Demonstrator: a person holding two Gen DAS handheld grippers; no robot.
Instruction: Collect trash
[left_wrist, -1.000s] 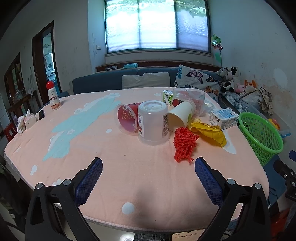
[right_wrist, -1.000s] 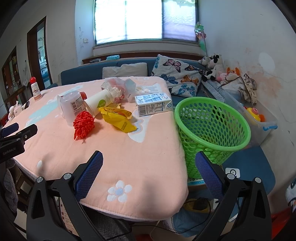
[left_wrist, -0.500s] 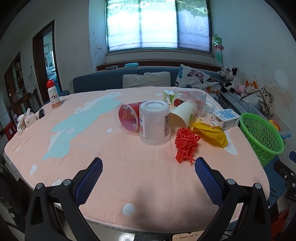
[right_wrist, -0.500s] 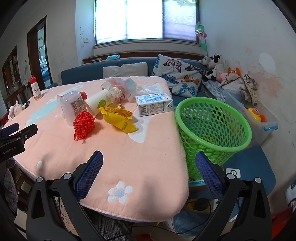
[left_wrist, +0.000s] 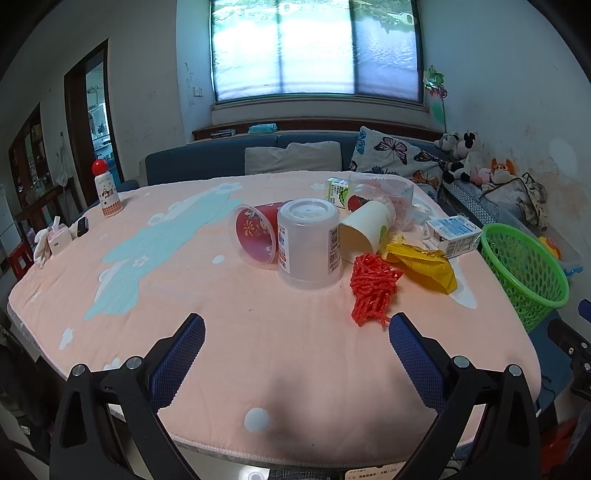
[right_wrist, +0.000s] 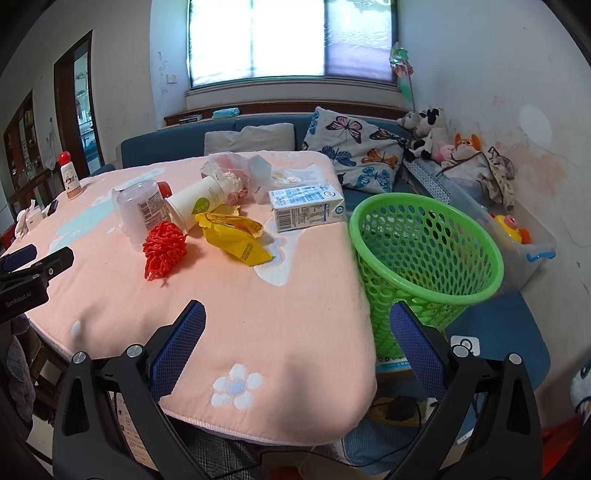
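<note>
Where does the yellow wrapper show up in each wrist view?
Left wrist: yellow wrapper right of centre, beside the red netting.
Right wrist: yellow wrapper left of centre, between netting and milk carton.
Shared landmark: green basket.

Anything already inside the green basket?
The right wrist view shows only bare mesh walls inside the green basket, no trash. Its bottom is hidden behind the near rim, so a small piece there cannot be ruled out.
</note>
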